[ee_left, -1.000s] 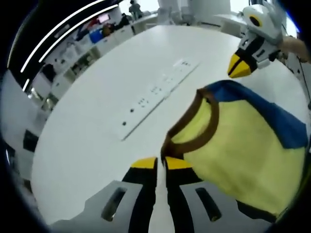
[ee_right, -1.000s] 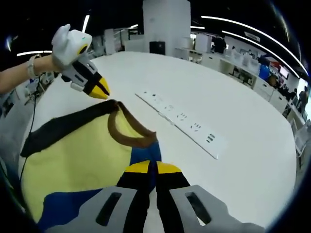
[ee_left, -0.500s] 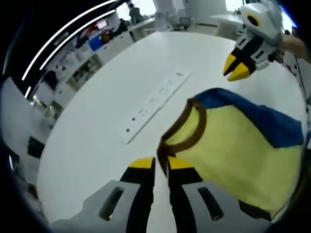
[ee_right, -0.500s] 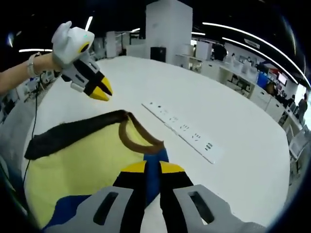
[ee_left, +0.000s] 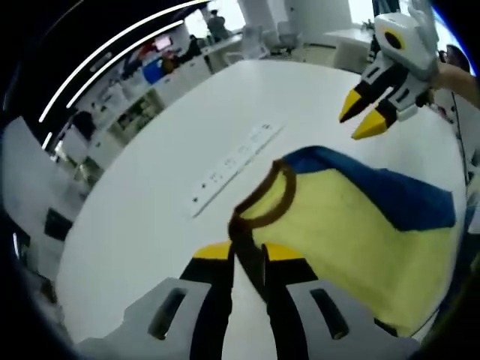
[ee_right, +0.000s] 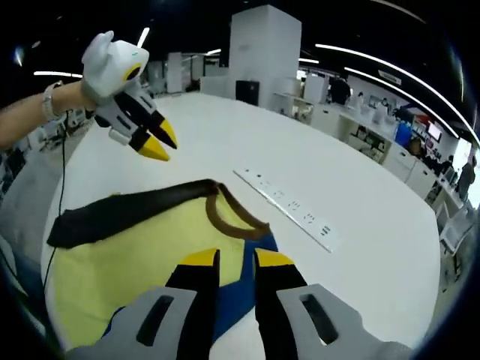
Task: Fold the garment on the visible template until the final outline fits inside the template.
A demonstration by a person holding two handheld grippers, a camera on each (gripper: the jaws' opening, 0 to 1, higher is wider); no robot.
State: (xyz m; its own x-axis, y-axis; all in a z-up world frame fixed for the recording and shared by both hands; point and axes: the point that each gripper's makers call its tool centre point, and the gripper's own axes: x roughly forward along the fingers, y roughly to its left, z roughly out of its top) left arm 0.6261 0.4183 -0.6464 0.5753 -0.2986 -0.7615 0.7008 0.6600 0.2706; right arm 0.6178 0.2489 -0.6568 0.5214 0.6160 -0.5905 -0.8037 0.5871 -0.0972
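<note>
Hovering above the yellow T-shirt [ee_left: 352, 225], both claws have their jaws apart and empty; left gripper [ee_left: 247, 251] straddles the brown collar [ee_left: 262, 202], right gripper [ee_right: 229, 259] sits over the blue sleeve [ee_right: 232, 300], probably lining up a fold; white table [ee_left: 142, 210] underneath.

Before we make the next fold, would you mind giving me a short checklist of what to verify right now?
1. Left gripper open and lifted off the cloth: ok.
2. Right gripper open and held in the air past the garment: ok.
3. Garment lying on the table, in sight of both cameras: ok.
4. Brown collar uncovered and free to grasp: ok.
5. Garment outline inside the template: cannot tell, no template marking can be made out.
</note>
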